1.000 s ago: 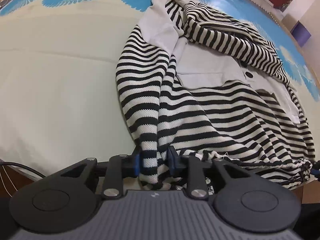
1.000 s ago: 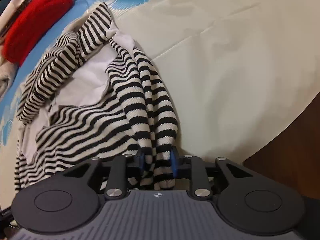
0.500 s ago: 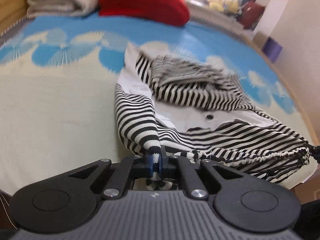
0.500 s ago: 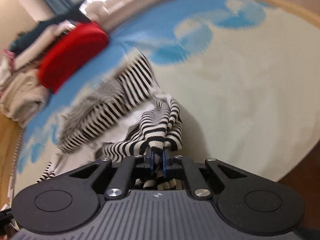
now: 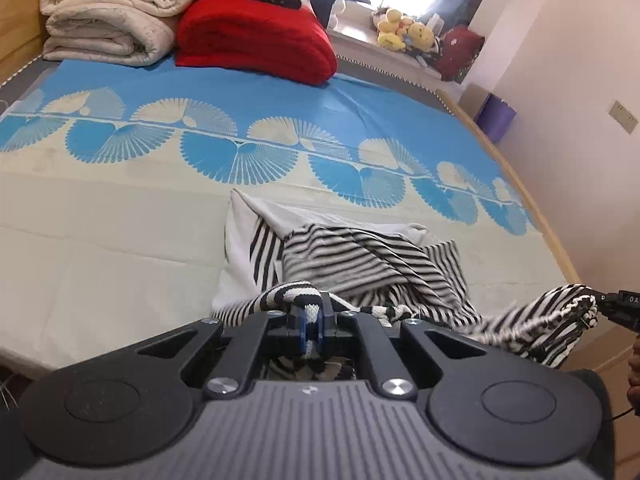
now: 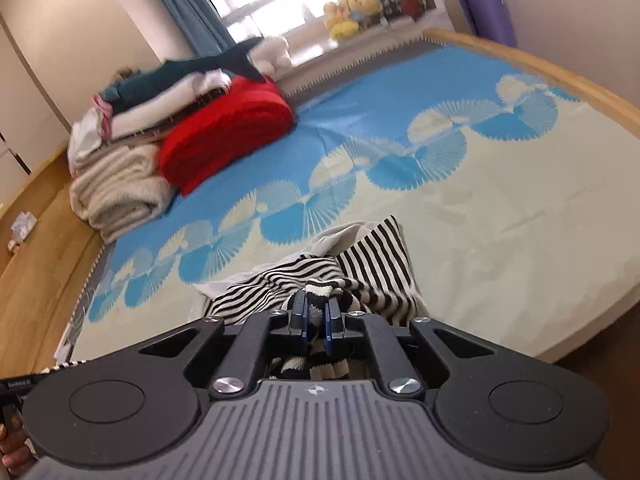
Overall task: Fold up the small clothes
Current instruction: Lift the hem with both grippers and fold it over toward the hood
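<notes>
A small black-and-white striped garment with plain white panels hangs between my two grippers above the bed, its far end still resting on the cream sheet. In the left wrist view my left gripper is shut on the striped hem at one corner. The right gripper shows at the frame's right edge, pinching the other corner. In the right wrist view my right gripper is shut on a bunched striped edge of the garment; the left gripper's tip peeks in at the left edge.
The bed sheet is cream near me and blue with fan patterns farther off. A red folded blanket and cream folded bedding lie at the head. Plush toys sit on the windowsill. The wooden bed edge runs along the right.
Both grippers closed on the garment's lower corners and rose, lifting its near edge off the bed. The views tilted up, now showing the bed's far end and window.
</notes>
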Motion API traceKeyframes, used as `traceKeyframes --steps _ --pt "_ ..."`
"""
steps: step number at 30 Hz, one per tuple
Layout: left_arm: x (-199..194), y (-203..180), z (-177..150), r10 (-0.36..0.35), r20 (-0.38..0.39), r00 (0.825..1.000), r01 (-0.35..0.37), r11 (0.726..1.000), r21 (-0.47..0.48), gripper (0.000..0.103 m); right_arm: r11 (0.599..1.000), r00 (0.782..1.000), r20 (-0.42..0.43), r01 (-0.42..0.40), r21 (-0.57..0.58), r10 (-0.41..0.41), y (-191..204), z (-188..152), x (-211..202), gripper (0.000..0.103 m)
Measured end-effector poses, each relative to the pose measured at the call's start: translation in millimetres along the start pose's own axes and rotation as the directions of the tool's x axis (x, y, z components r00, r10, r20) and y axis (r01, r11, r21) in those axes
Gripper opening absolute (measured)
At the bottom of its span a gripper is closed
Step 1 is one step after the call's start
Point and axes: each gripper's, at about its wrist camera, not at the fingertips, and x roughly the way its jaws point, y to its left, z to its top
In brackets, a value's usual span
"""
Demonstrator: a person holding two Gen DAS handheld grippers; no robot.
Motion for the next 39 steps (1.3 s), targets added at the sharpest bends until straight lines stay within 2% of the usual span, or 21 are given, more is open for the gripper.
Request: traceKeyframes --steps 4,10,13,14,16,17,18,20,21,23,25,27,29,30,32,35,36,37,39 --pt "73 10 33 0.036 -0.054 0.998 -0.035 0.999 0.02 0.005 0.999 0.997 -0.065 0.044 0.006 -0.043 -6 19 55 0.007" --pt "201 61 85 0.024 -0.17 0.985 -0.042 0.994 -0.105 0.006 0.995 0.987 -0.13 0.097 0.021 -0.094 -11 59 178 0.007" --pt "242 88 91 -0.002 -0.205 0.979 -0.031 0.987 -0.157 0.012 0.993 0.978 -0.18 0.115 0.042 -0.106 -14 72 238 0.007" --pt "249 97 90 -0.019 -0.223 0.975 -0.027 0.979 -0.202 0.012 0.992 0.975 -0.193 0.122 0.042 -0.112 -16 74 255 0.009" --pt "258 113 93 -0.065 -0.254 0.965 -0.024 0.943 -0.332 0.014 0.991 0.972 -0.206 0.124 0.048 -0.111 -22 73 281 0.013" --pt "257 117 97 -0.091 -0.233 0.968 0.0 0.932 -0.363 0.022 0.989 0.973 -0.198 0.134 0.058 -0.12 -27 71 288 0.019" --pt "253 118 102 -0.102 -0.203 0.974 0.019 0.927 -0.374 0.026 0.988 0.977 -0.176 0.135 0.079 -0.119 -33 68 291 0.022" --pt "242 118 110 -0.093 -0.134 0.987 0.036 0.927 -0.374 0.037 0.984 0.976 -0.184 0.135 0.118 -0.112 -41 69 295 0.023" --pt "238 116 112 -0.09 -0.118 0.989 0.04 0.929 -0.368 0.037 0.985 0.982 -0.164 0.114 0.131 -0.092 -43 72 293 0.023" --pt "230 110 115 -0.097 -0.096 0.991 0.061 0.945 -0.323 0.038 0.989 0.992 -0.103 0.09 0.114 -0.079 -41 77 284 0.027" --pt "225 96 115 -0.1 -0.092 0.991 0.076 0.97 -0.231 0.044 0.995 0.996 -0.062 0.061 0.082 -0.056 -39 79 274 0.029" --pt "228 81 110 -0.074 -0.13 0.989 0.058 0.991 -0.123 0.052 0.999 0.997 -0.078 0.019 0.041 -0.016 -37 76 271 0.03" --pt "230 67 102 -0.046 -0.163 0.986 0.045 0.999 -0.011 0.06 0.999 0.993 -0.114 0.009 -0.049 -0.015 -32 70 271 0.034" --pt "232 61 97 -0.033 -0.173 0.984 0.041 0.998 0.043 0.061 0.995 0.991 -0.131 0.008 -0.101 -0.021 -28 66 271 0.038" --pt "238 49 86 0.01 -0.194 0.981 0.019 0.989 0.149 0.064 0.982 0.986 -0.162 0.009 -0.19 -0.041 -23 55 274 0.038" --pt "248 43 71 0.059 -0.2 0.978 -0.008 0.97 0.244 0.068 0.953 0.981 -0.183 0.006 -0.304 -0.064 -16 41 277 0.04" --pt "254 39 67 0.095 -0.198 0.976 -0.037 0.96 0.277 0.069 0.941 0.979 -0.192 0.004 -0.339 -0.074 -14 37 279 0.043" --pt "259 37 64 0.123 -0.19 0.974 -0.061 0.952 0.3 0.069 0.927 0.977 -0.194 0.011 -0.376 -0.091 -12 33 280 0.045" --pt "269 33 60 0.149 -0.181 0.972 -0.083 0.941 0.328 0.069 0.871 0.979 -0.143 0.057 -0.489 -0.145 -2 23 283 0.049"
